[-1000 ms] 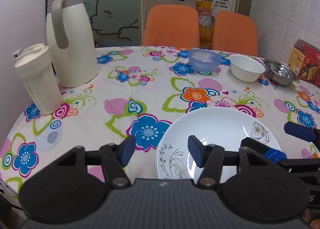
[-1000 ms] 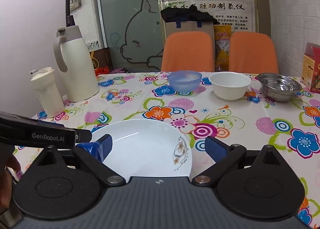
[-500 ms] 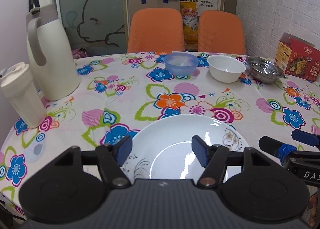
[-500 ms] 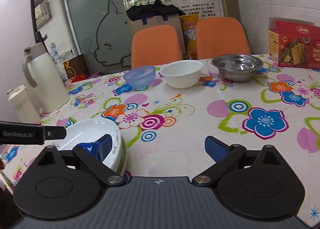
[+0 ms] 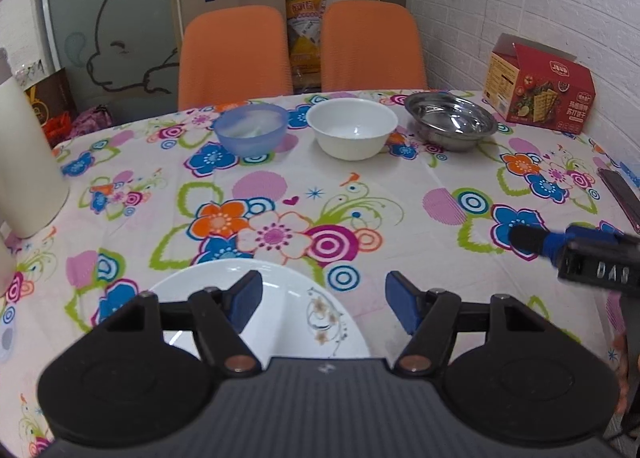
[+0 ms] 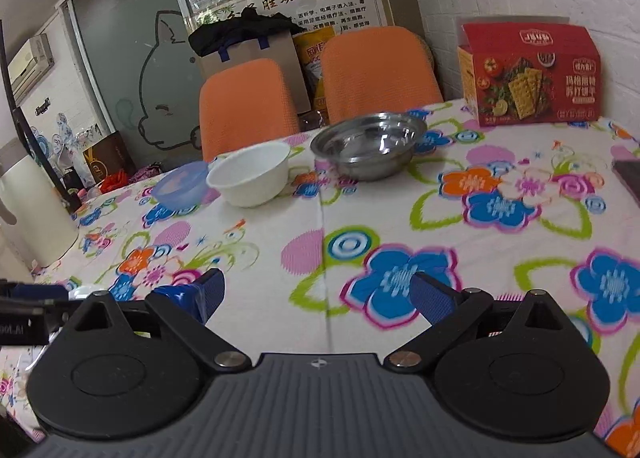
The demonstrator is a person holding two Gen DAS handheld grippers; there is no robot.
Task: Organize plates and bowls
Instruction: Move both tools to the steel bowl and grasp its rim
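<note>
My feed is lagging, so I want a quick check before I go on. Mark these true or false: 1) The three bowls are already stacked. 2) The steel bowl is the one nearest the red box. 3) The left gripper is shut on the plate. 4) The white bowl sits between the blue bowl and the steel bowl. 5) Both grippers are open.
1) False. The blue bowl, white bowl and steel bowl stand apart in a row on the table.
2) True; the red box is just beyond it.
3) False. The left gripper is open, its fingers above the plate.
4) True.
5) True; the right gripper holds nothing.
</note>
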